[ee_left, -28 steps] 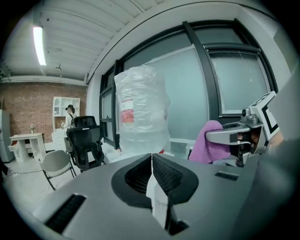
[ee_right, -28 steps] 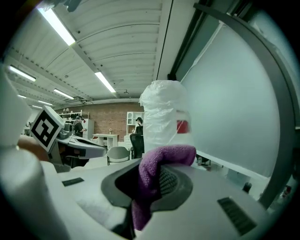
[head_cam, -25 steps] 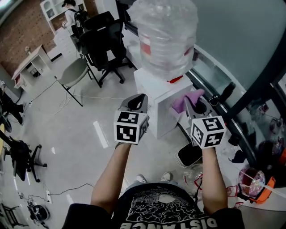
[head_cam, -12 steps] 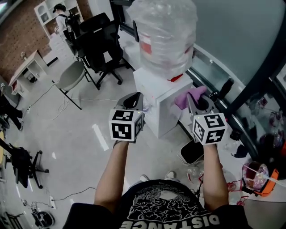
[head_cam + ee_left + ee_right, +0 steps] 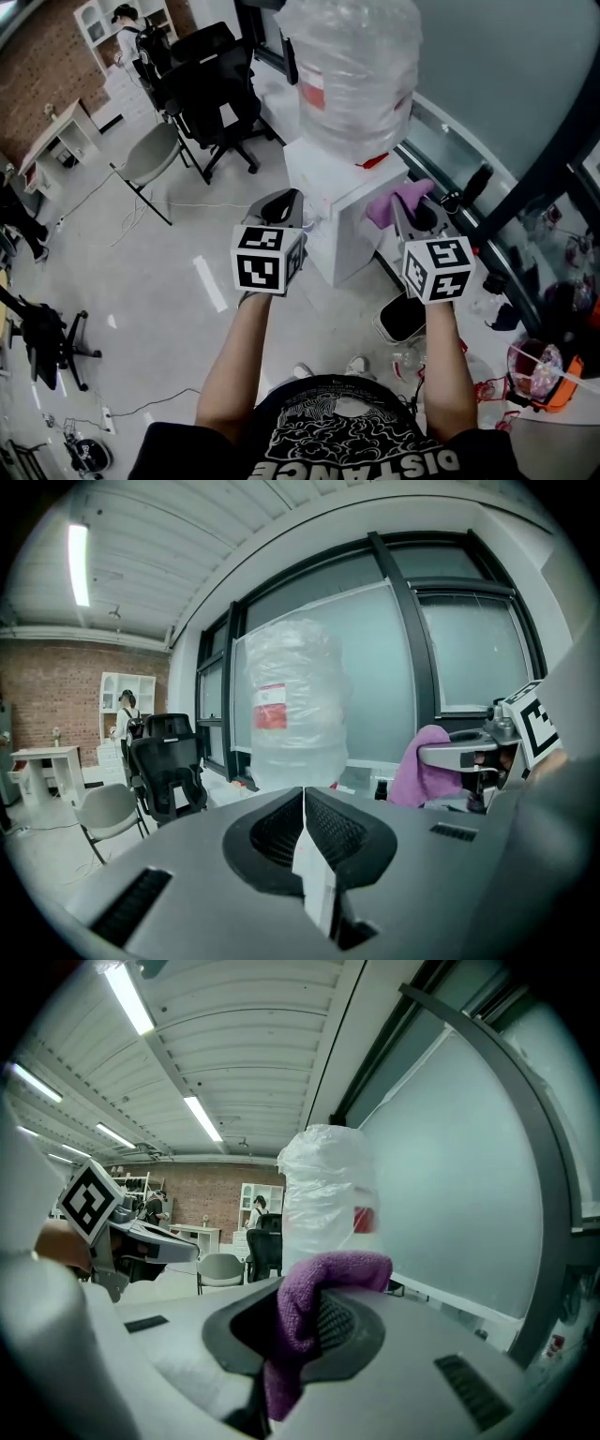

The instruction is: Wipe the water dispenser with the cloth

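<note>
The right claw is clamped on a purple cloth. In the right gripper view the fabric is pinched between the two jaws, bunching over their tips and hanging down in the gap. The left claw is closed with nothing in it, and in the left gripper view the jaw tips meet. Both claws are held out in front of the person, one on each side of the water dispenser. This is a white cabinet standing on the pale floor, with a large clear bottle wrapped in plastic film upended on top. The cloth sits just beside the cabinet's upper right edge, below the bottle; whether it touches the surface cannot be told. The left claw is near the cabinet's left front corner. Behind the dispenser stand a black office chair and a grey chair, well apart from the claws.
</note>
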